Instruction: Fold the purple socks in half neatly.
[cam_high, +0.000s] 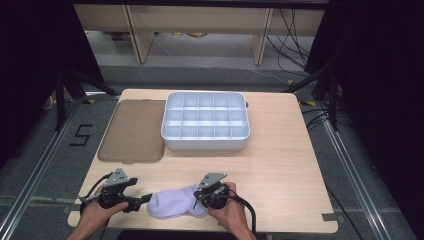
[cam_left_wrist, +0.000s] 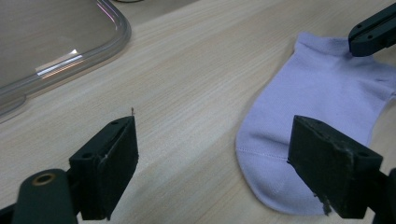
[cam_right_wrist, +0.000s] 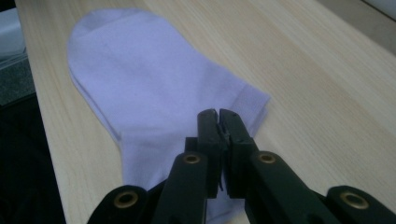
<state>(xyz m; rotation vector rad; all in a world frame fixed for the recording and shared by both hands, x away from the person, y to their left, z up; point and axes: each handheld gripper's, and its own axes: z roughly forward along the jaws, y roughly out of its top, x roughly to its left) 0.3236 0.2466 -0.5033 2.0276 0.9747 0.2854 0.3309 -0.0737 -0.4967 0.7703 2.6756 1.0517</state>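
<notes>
While lilac sock (cam_high: 176, 202) lies flat at near bench (cam_high: 280, 165) edge, my right claw (cam_right_wrist: 218, 116) is pinched shut on its cuff. My left claw (cam_left_wrist: 212, 163) gapes wide beside toe, gripping nothing. Divided tray (cam_high: 205, 121) empty; folding, stowing outstanding.

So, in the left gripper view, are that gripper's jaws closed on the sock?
No: the left gripper stands open, its jaws wide apart with the sock lying flat between them, toe end nearest.

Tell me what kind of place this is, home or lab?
Most likely a lab data-collection station: a bare wooden table fenced by black curtains, metal frame rails and a taped number on the floor, loose cables behind. A sock and compartment tray look like staged props.
</notes>
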